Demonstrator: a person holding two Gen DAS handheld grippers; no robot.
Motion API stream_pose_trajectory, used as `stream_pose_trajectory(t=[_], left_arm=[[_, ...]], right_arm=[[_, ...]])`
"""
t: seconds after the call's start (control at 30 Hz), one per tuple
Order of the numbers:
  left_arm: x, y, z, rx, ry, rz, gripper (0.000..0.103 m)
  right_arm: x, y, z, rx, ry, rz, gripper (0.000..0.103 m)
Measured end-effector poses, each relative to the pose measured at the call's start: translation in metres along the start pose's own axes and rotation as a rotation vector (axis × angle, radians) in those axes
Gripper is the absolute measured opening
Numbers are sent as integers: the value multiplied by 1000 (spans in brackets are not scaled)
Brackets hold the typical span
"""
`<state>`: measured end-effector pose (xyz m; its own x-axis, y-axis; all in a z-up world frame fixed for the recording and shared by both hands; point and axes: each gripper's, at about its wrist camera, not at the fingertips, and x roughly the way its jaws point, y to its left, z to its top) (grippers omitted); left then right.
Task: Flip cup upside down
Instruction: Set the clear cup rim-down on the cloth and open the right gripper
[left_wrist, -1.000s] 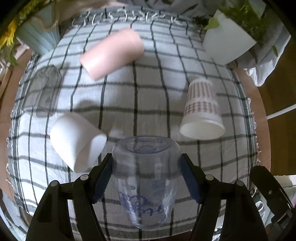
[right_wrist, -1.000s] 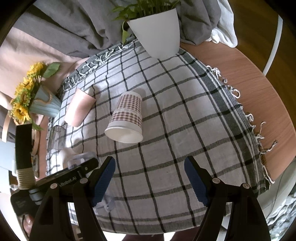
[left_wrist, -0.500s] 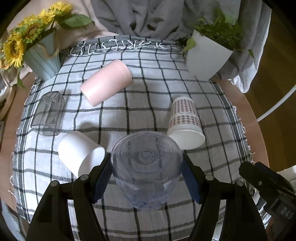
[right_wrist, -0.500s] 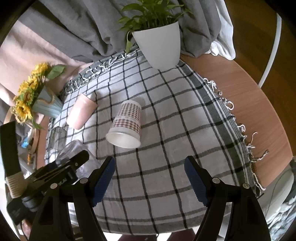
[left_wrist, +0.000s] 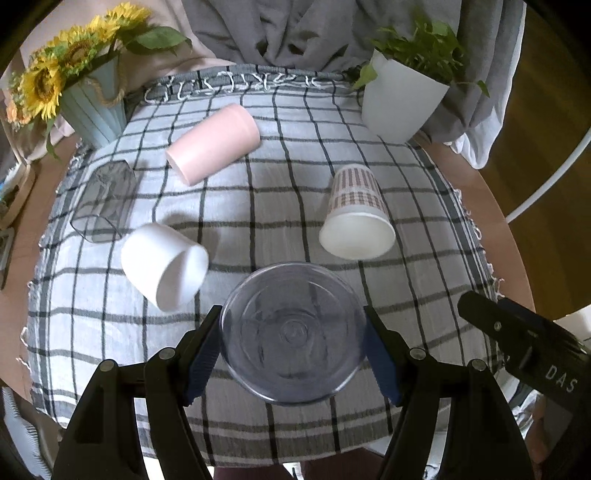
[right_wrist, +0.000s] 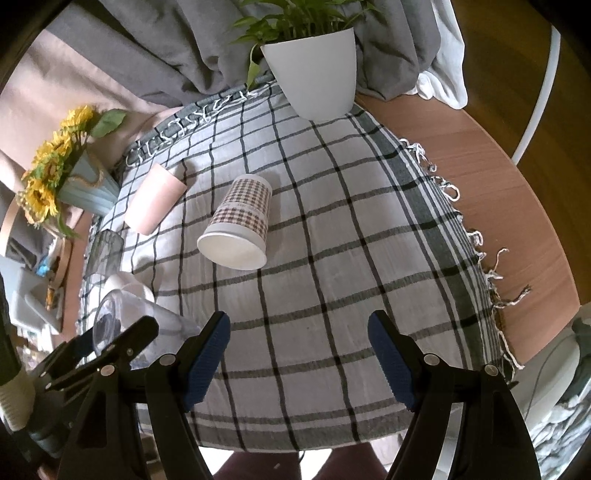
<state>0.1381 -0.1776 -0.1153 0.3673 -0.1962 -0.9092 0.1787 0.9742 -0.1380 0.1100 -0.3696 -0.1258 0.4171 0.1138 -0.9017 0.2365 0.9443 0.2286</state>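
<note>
My left gripper (left_wrist: 293, 345) is shut on a clear plastic cup (left_wrist: 291, 332) and holds it above the near part of the checked cloth, its round base turned toward the camera. The same cup (right_wrist: 122, 321) shows at the lower left of the right wrist view, lying sideways in the left gripper. My right gripper (right_wrist: 299, 350) is open and empty above the near edge of the cloth, to the right of the left gripper.
On the checked cloth (left_wrist: 280, 206) lie a pink cup (left_wrist: 212, 142), a white cup (left_wrist: 164, 266), a plaid paper cup (left_wrist: 356, 214) and a grey clear glass (left_wrist: 103, 201). A white plant pot (left_wrist: 400, 101) and a sunflower vase (left_wrist: 92, 107) stand at the back.
My left gripper has lifted and tipped the clear cup, so that its base now faces the camera. Both grippers have risen; the right one stays open.
</note>
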Motion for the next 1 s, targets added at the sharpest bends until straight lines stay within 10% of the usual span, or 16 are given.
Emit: stream_pose_trajectory(t=[1.0], left_arm=[[-66,7,-30,-46,-175,66,103]], right_arm=[[-53,12,-12,-87,-137,29,86]])
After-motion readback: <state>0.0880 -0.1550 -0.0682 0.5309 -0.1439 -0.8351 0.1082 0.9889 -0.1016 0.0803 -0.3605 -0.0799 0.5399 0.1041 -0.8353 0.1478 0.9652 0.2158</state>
